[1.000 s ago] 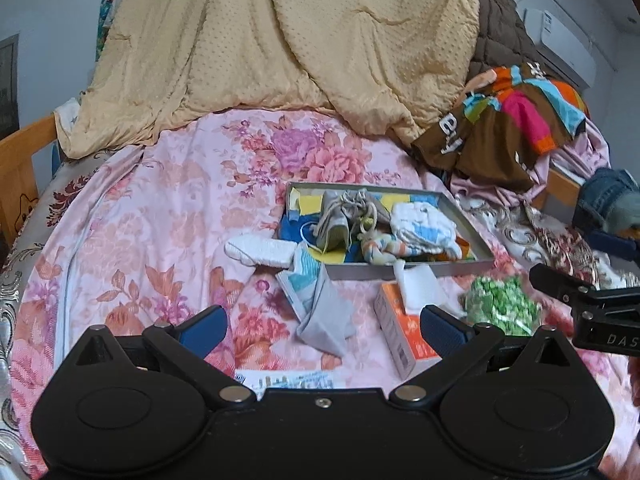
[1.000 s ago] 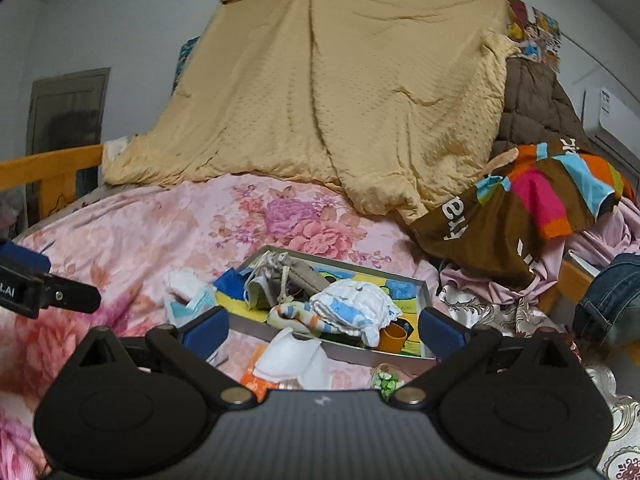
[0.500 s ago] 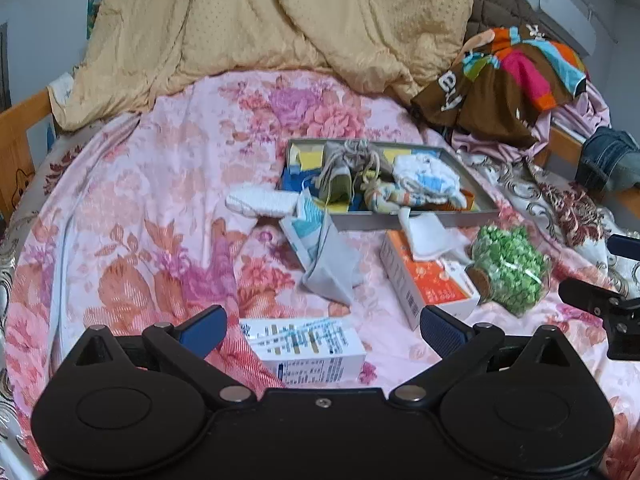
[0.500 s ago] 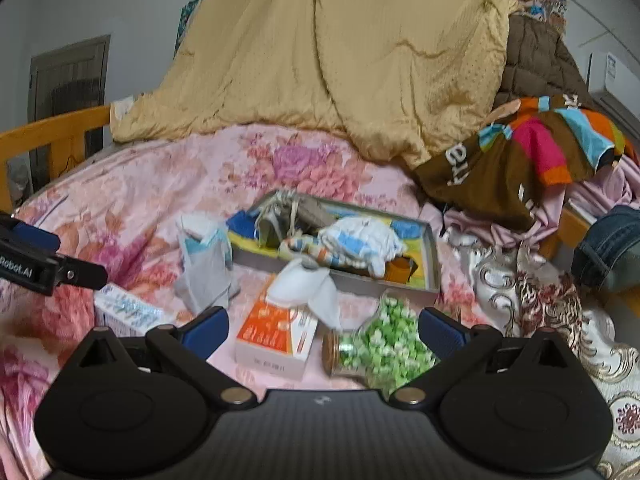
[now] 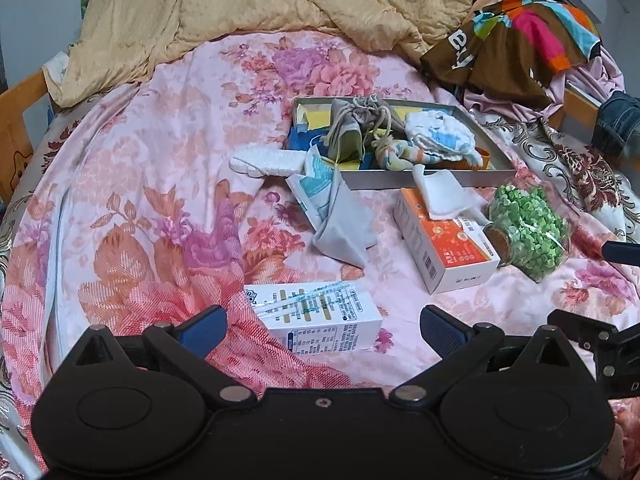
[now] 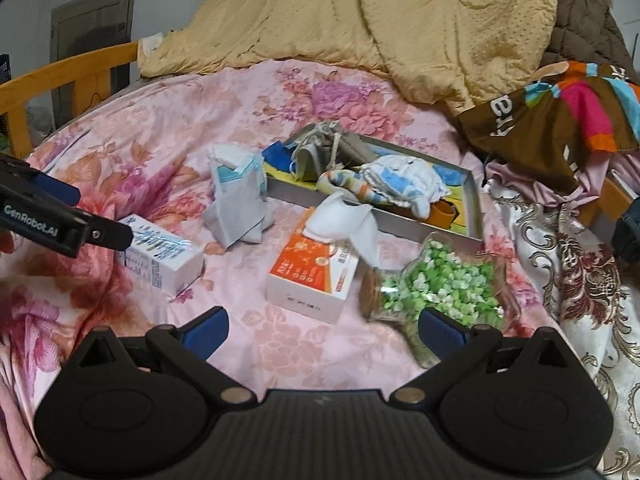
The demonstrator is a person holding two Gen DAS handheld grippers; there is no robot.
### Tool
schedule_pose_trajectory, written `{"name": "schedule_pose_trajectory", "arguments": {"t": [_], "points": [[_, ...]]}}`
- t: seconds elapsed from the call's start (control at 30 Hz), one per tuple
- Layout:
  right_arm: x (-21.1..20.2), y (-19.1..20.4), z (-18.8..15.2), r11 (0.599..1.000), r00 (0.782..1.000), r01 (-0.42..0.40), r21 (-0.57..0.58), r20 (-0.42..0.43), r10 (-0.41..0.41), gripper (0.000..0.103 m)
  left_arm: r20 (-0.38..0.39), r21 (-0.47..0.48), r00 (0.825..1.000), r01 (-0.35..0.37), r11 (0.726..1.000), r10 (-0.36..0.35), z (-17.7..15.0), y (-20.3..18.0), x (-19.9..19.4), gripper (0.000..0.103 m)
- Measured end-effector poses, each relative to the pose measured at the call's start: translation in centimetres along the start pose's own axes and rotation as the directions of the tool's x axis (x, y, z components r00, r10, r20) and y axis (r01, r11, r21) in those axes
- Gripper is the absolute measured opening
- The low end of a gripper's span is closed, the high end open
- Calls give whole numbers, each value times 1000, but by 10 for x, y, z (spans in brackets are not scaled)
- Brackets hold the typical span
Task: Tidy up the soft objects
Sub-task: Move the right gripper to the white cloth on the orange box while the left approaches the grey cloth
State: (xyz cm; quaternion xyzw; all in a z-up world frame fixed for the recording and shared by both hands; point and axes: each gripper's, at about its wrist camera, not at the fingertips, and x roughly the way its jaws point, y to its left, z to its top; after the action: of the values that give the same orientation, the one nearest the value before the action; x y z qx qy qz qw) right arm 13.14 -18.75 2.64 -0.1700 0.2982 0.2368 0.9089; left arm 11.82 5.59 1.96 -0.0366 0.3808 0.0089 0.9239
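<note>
Both grippers empty, jaws apart, hovering short of the clutter.
I'd take the grey cloth (image 5: 344, 216) lying just outside the tray (image 5: 448, 181) with the left gripper (image 5: 320, 326): pinch a raised fold, skip the white box (image 5: 316, 316); right gripper (image 6: 322, 326) idle.

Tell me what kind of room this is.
Most likely a bedroom: the work surface is a bed with a floral bedsheet, a bunched tan quilt behind it, and a wooden bed rail alongside.
</note>
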Motion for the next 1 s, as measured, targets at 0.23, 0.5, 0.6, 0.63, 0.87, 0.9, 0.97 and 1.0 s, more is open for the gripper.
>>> {"name": "schedule_pose_trajectory", "arguments": {"t": [0.23,0.5,0.6,0.63,0.87,0.9,0.97,1.0], "points": [[16,12,1,999,999,-52,-7,-6,52,103,-19,-17,999,-27,1000,26,2,1,4,102],[38,22,6,996,996,-84,4,6,84,103,-23,-74,999,-25,997,24,7,8,2,102],[43,25,9,997,996,-82,1,28,81,103,-11,-112,999,-54,992,53,10,14,2,102],[44,26,10,997,996,-81,2,36,81,103,-7,-130,998,-61,990,60,12,17,2,102],[57,27,22,996,993,-80,36,94,76,103,-9,-204,995,-99,974,100,20,32,18,102],[59,27,24,996,992,-76,40,102,72,103,-11,-202,995,-102,974,101,21,32,21,102],[63,26,26,997,992,-60,44,115,55,103,-6,-200,995,-102,974,103,24,33,26,102],[65,25,27,998,992,-51,45,121,45,103,1,-200,995,-99,975,102,24,34,28,102]]}}
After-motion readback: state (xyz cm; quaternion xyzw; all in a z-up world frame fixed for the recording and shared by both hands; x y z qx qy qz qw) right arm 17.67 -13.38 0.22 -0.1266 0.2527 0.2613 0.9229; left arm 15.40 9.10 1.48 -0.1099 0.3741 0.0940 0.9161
